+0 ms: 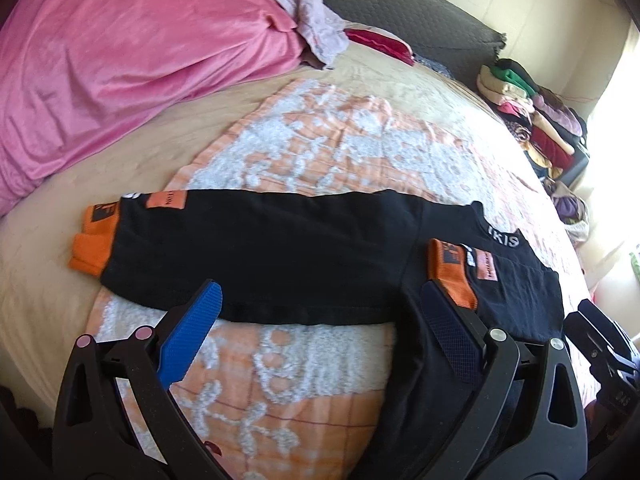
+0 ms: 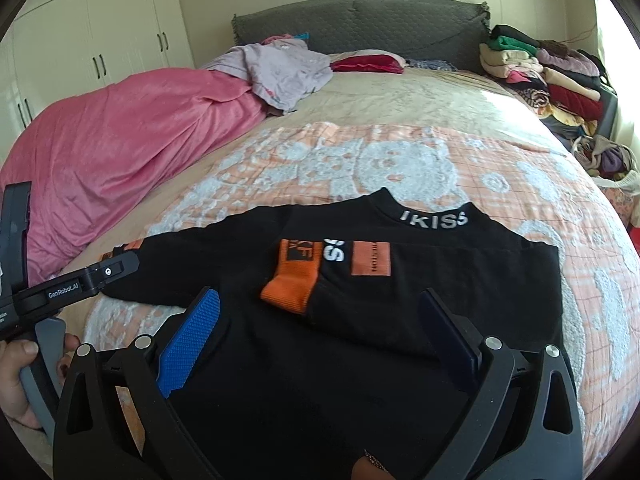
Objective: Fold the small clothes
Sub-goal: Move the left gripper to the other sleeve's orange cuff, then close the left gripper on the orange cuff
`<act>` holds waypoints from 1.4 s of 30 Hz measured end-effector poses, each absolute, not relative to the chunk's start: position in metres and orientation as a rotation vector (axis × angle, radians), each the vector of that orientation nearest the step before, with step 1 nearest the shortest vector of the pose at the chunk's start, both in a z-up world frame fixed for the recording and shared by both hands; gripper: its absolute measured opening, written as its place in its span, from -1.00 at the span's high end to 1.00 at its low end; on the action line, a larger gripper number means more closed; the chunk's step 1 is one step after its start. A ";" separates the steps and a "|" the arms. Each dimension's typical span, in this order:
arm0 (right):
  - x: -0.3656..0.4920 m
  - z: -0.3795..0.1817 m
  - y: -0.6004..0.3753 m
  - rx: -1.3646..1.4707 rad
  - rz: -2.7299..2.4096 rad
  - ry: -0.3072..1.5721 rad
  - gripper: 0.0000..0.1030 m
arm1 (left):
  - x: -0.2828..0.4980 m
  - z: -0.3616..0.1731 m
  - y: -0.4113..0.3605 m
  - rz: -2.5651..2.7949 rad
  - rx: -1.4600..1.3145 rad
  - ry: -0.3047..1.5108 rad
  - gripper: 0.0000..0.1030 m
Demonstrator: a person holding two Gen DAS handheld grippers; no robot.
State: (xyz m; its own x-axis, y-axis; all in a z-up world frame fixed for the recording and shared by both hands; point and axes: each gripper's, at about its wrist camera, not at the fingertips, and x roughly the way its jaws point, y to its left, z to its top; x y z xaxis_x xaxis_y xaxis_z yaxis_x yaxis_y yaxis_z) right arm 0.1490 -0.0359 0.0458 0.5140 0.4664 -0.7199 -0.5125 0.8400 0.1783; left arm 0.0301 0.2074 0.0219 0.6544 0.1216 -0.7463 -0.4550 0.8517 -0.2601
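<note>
So basically a small black shirt (image 2: 360,320) with orange cuffs is laid flat on the patterned blanket (image 2: 440,160) on the bed (image 2: 380,88), collar pointing toward the headboard. One sleeve (image 2: 320,276) is already folded in across the chest, its orange cuff (image 2: 292,280) resting near the middle; the other sleeve (image 1: 260,240) is stretched straight out to the side, cuff lying well away from the body. Both grippers are spread wide with nothing pinched: the left gripper (image 1: 320,320) is hovering at the near edge of the outstretched sleeve, the right gripper (image 2: 324,324) is poised over the lower chest. The fabric looks like a soft, light knit, so it can be expected to drape and sag when lifted, and probably drag over the fuzzy blanket rather than slide cleanly. The ribbed cuffs look thicker, so the outstretched cuff (image 1: 94,236) is likely the best spot to be grabbed, with a pinch through both layers so the sleeve gets carried over in one piece. A shallow pinch on the thin body fabric would probably just bunch it.
</note>
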 end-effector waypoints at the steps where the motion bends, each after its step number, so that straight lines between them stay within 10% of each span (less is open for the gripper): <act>1: 0.149 0.045 -0.031 -0.067 0.601 0.848 -0.91 | 0.028 0.021 0.210 0.346 -0.460 0.796 -0.81; 22: 0.130 0.028 0.035 -0.157 0.718 0.884 -0.91 | -0.016 -0.034 0.283 0.437 -0.735 0.797 -0.81; 30: 0.133 0.022 0.028 -0.141 0.699 0.899 -0.91 | -0.020 -0.053 0.307 0.481 -0.857 0.731 -0.25; 42: 0.144 0.013 0.010 -0.108 0.640 0.926 -0.91 | -0.006 -0.063 0.336 0.554 -0.916 0.640 0.05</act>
State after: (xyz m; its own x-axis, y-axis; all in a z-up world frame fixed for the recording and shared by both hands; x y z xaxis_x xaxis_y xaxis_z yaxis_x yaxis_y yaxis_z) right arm 0.1436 0.0098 0.0135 0.4315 0.4672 -0.7717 -0.5567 0.8110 0.1797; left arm -0.0059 0.3364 -0.0626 0.6857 0.1642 -0.7091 -0.6783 0.4975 -0.5407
